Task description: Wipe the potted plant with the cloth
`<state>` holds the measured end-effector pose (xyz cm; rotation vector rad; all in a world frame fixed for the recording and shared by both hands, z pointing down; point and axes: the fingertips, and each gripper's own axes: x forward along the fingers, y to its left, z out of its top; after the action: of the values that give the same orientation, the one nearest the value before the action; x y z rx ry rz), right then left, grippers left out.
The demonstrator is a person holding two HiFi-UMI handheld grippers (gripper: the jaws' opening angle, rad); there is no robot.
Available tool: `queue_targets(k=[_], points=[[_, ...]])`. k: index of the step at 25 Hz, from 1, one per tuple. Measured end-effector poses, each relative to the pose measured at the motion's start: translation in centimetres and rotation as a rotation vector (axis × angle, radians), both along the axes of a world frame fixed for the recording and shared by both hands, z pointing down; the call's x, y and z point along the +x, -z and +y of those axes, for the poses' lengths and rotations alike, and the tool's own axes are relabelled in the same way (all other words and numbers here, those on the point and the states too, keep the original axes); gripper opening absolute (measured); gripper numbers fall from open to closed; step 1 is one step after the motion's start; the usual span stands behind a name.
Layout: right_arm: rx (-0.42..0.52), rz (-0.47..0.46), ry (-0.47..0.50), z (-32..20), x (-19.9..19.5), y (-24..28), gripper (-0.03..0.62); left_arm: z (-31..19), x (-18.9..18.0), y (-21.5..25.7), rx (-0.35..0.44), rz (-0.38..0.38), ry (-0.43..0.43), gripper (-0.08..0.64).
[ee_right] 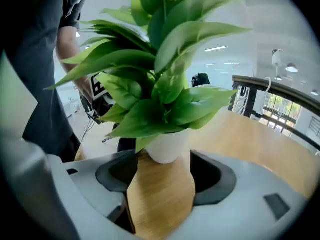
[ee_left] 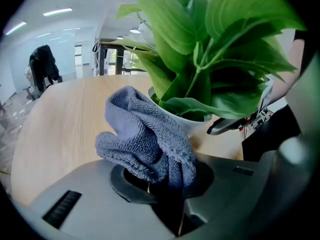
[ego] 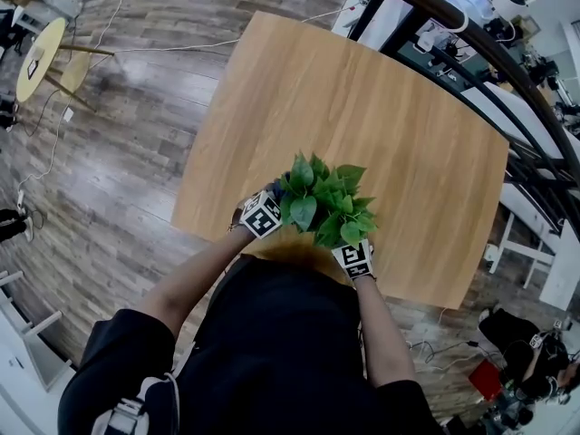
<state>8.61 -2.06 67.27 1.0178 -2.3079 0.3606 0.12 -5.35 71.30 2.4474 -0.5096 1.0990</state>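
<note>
- My left gripper (ee_left: 167, 186) is clenched on a grey-blue terry cloth (ee_left: 142, 139), which bunches up out of the jaws.
- Directly ahead of that gripper, the cloth's upper fold sits at the rim of the white pot (ee_left: 187, 121). I cannot confirm firm contact.
- Above and beyond the cloth spread the broad green leaves (ee_left: 210, 59), with none of them under the cloth.
- My right gripper (ee_right: 160, 189) is released, jaws apart, with only bare wooden table (ee_right: 160, 204) between them. The pot stands just past its jaw tips, ungripped.
- From the head view, the two grippers flank the potted plant (ego: 324, 202).
- Assessment: the cloth is in hand and brought to the plant. Wiping is at most begun at the pot's side. The leaves and the far side appear outstanding, and no surface shows evidence of cleaning.
</note>
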Motion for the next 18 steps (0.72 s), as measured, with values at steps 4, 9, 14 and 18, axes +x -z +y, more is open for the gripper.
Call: queue_targets(k=[4, 9, 14, 18], points=[[0.044, -0.003, 0.074, -1.4, -1.0, 0.8, 0.308, 0.3, 1.0, 0.4, -0.004, 0.025, -0.025, 0.096], [0.036, -0.023, 0.030, -1.9, -1.7, 1.3, 0.308, 0.5, 1.1, 0.3, -0.013, 0.031, -0.029, 0.095], [0.033, -0.020, -0.051, -1.9, -1.8, 1.1, 0.307, 2.0, 1.7, 0.5, -0.032, 0.043, -0.038, 0.095], [0.034, -0.019, -0.052, -1.9, -1.7, 1.0, 0.307, 4.1, 2.4, 0.4, -0.056, 0.056, -0.059, 0.095]])
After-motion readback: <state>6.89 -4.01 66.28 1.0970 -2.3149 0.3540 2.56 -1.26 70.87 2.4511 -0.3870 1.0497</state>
